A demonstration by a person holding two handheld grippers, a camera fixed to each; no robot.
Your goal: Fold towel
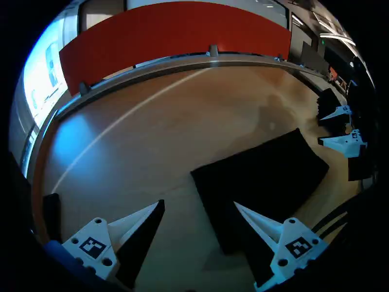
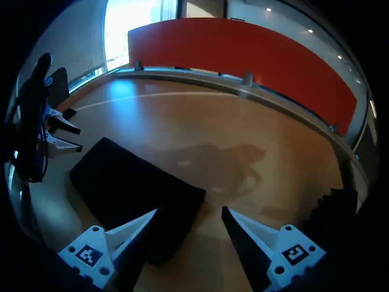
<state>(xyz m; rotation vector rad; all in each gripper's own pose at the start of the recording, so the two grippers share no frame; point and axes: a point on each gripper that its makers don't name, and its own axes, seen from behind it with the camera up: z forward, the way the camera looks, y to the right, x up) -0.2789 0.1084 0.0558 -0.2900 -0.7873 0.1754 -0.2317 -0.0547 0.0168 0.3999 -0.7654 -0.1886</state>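
The dark towel (image 1: 262,180) is lying flat on the wooden worktop (image 1: 146,136). The left hand-held gripper (image 1: 199,214) and right hand-held gripper (image 2: 189,219) are hovering released, grasping nothing. The cloth is looking soft, light and limp, likely calling for pinching at a corner.

A red partition (image 1: 170,34) stands behind the glossy wooden table (image 1: 146,146).

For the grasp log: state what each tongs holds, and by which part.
Nothing is held. The left tongs and right tongs are open above the black towel lying on the table.
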